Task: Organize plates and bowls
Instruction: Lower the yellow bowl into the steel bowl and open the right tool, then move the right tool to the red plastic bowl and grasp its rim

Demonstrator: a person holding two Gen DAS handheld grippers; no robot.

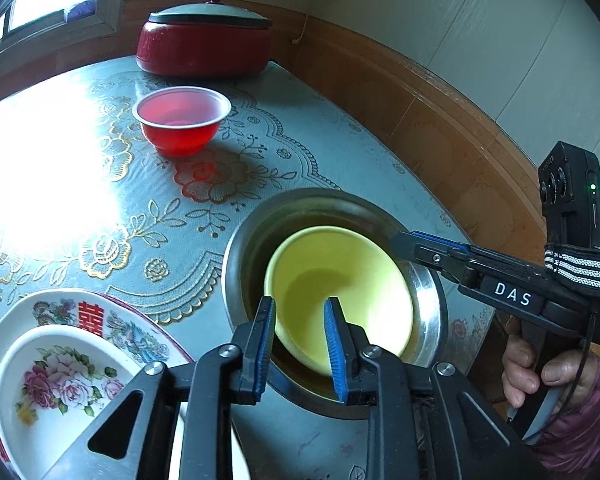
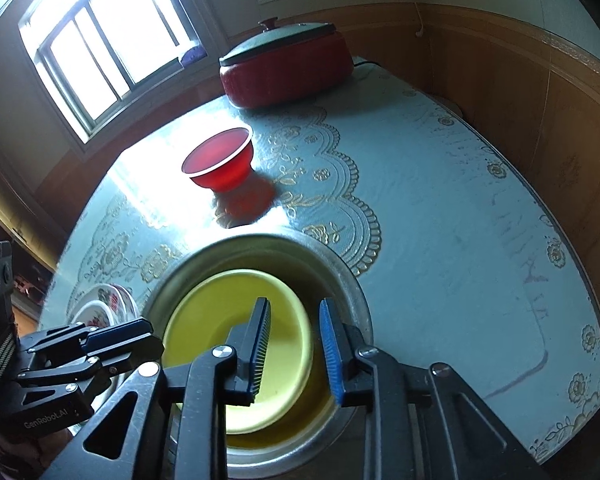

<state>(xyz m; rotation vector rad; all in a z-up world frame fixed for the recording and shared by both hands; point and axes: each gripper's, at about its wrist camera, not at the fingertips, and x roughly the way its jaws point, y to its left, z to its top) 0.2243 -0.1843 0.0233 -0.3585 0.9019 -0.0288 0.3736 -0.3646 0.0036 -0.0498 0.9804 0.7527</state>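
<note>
Inside the metal basin (image 1: 428,292) on the counter (image 1: 324,148) sits the yellow bowl (image 1: 340,296), nested. Left gripper (image 1: 300,344) straddles its near rim, fingers apart, not pinching; right gripper (image 2: 296,350) likewise at the far rim, fingers apart. Best to back straight off without nudging the bowl. Red bowl (image 1: 182,120) and flowered plates (image 1: 60,360) wait nearby.

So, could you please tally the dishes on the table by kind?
Bowls: 3, yellow bowl nested in metal bowl, red bowl
Floral plates: 2, small plate on large plate
Lidded red pot: 1
Total: 6
</note>
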